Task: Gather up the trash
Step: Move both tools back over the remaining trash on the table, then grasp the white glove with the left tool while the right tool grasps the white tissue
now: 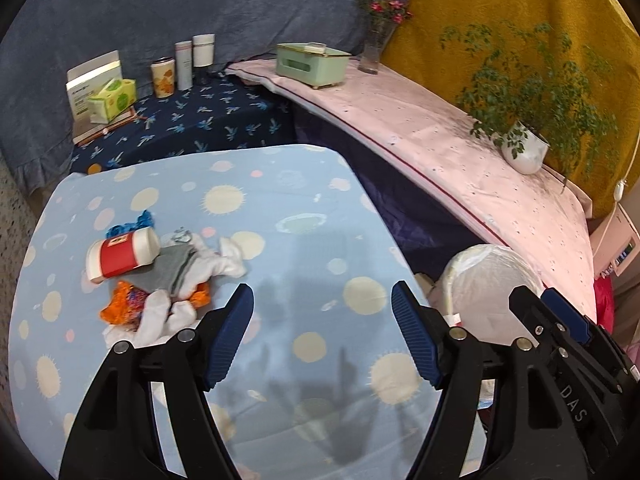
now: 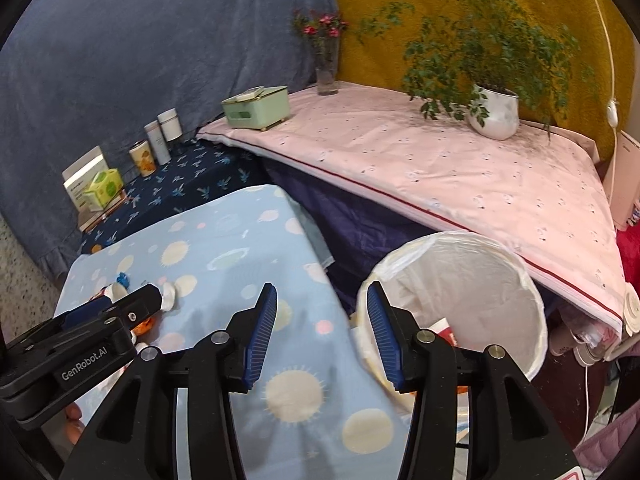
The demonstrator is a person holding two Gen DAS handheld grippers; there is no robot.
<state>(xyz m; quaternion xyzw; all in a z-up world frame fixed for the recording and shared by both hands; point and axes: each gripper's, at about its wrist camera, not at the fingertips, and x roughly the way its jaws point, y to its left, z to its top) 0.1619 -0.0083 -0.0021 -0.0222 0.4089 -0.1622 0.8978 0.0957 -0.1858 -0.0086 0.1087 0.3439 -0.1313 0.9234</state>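
Note:
A pile of trash lies on the left of the light blue table (image 1: 280, 184): a red-and-white paper cup (image 1: 122, 258) on its side, crumpled white tissues (image 1: 160, 316), an orange wrapper (image 1: 120, 304) and a blue scrap (image 1: 132, 224). My left gripper (image 1: 322, 334) is open and empty, above the table to the right of the pile. My right gripper (image 2: 322, 338) is open and empty, at the table's right edge next to the white-lined trash bin (image 2: 480, 292). A red-and-white item (image 2: 442, 328) lies inside the bin. The bin also shows in the left wrist view (image 1: 484, 280).
A pink-covered bench (image 2: 460, 172) behind the bin carries a potted plant (image 2: 494, 116), a green tissue box (image 2: 258, 108) and a flower vase (image 2: 326, 68). A dark blue surface (image 1: 208, 124) holds boxes, a cup and bottles. A white cable (image 2: 610, 112) hangs at right.

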